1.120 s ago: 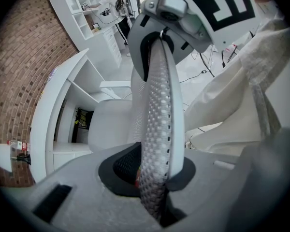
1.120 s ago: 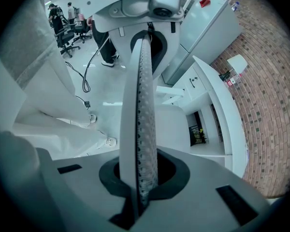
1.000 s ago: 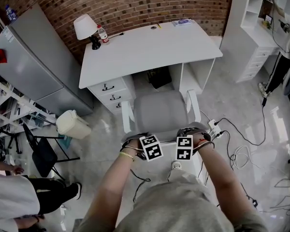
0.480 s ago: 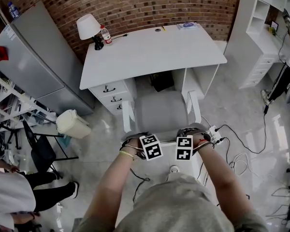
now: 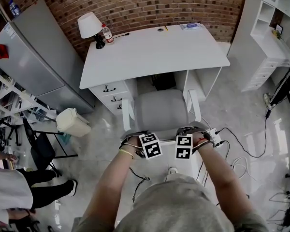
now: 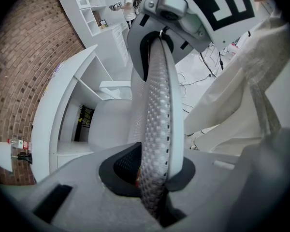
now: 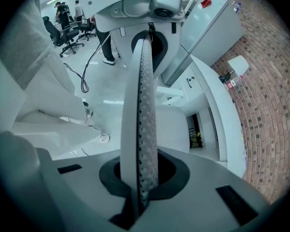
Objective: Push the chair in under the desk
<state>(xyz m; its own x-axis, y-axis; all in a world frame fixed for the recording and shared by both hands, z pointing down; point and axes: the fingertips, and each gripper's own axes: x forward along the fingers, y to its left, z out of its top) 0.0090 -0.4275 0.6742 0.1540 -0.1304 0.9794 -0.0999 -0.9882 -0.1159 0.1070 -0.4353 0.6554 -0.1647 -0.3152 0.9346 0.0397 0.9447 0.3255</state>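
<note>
A grey office chair (image 5: 160,109) with white armrests stands in front of the white desk (image 5: 154,50), its seat front at the desk's opening. My left gripper (image 5: 136,140) and right gripper (image 5: 195,135) point down, side by side, on the top edge of the chair's backrest. In the left gripper view the mesh backrest (image 6: 157,129) runs between the jaws of the left gripper (image 6: 152,197), which are shut on it. The right gripper (image 7: 140,197) is likewise shut on the backrest's thin edge (image 7: 141,105).
Desk drawers (image 5: 111,93) flank the opening on the left. A lamp (image 5: 89,25) and a bottle (image 5: 107,34) stand on the desk. Left of the chair are a waste bin (image 5: 72,123), a fridge (image 5: 29,52) and a black folding chair (image 5: 41,151). Cables and a power strip (image 5: 217,139) lie on the right.
Both grippers and the chair have moved toward the desk together; the seat now sits closer to the desk's opening. The grips on the backrest are unchanged.
</note>
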